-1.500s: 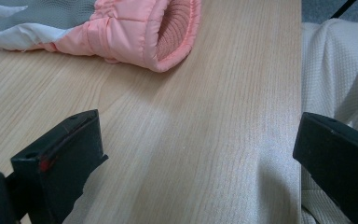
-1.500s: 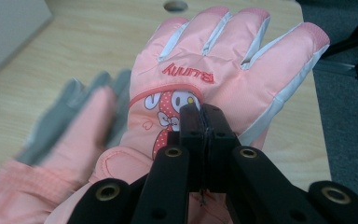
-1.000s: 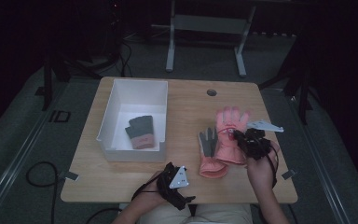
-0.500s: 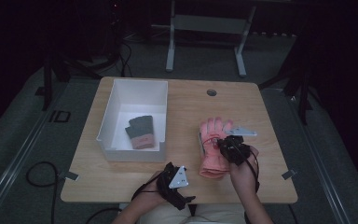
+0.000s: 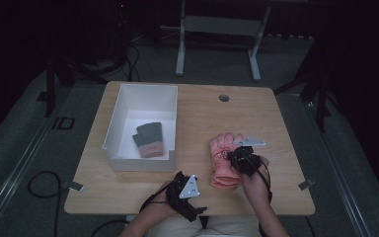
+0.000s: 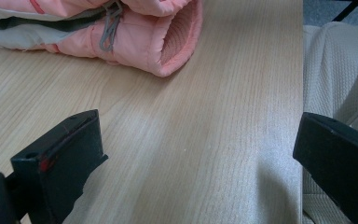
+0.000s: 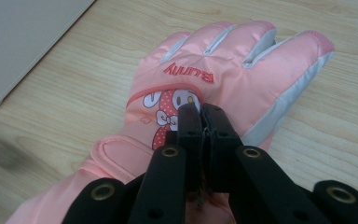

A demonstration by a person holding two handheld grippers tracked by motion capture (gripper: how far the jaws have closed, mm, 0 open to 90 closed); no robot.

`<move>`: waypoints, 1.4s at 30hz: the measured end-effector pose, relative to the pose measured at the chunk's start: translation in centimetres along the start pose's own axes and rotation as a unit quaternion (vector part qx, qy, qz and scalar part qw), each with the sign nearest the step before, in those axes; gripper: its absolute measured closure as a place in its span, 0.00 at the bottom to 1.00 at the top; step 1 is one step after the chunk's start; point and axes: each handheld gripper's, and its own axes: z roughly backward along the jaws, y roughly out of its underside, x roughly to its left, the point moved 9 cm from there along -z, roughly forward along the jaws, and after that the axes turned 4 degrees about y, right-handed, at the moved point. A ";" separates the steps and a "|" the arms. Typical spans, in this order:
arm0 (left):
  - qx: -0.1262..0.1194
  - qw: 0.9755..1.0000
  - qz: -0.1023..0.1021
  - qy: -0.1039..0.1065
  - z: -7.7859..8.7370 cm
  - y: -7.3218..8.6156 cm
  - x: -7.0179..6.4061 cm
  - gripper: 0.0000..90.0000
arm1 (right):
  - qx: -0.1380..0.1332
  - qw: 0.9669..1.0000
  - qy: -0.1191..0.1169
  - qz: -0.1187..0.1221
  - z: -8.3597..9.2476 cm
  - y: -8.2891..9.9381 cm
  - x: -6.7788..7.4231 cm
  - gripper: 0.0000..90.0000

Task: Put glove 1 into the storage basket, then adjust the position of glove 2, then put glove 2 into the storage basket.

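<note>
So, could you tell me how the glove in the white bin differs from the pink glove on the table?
The glove in the bin is mostly dark grey with a pink cuff; the pink glove is pink all over with pale panels and a cartoon print. The first lies inside the white bin, untouched; the second lies on the bare table with the right gripper shut at its back. Both lie flat, fingers pointing away from the person.

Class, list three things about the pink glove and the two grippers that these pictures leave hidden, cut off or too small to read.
1. Right gripper view: whether the shut right gripper pinches fabric of the pink glove; its own fingers hide the contact.
2. Left gripper view: the pink glove's finger end, cut off by the top edge.
3. High view: the left gripper is too small to show its opening.
</note>
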 end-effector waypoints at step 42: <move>-0.049 0.988 0.119 -0.084 0.8 -11.4 7.6 0.07 | -0.089 0.994 -0.042 0.039 3.5 -1.4 -4.2 0.72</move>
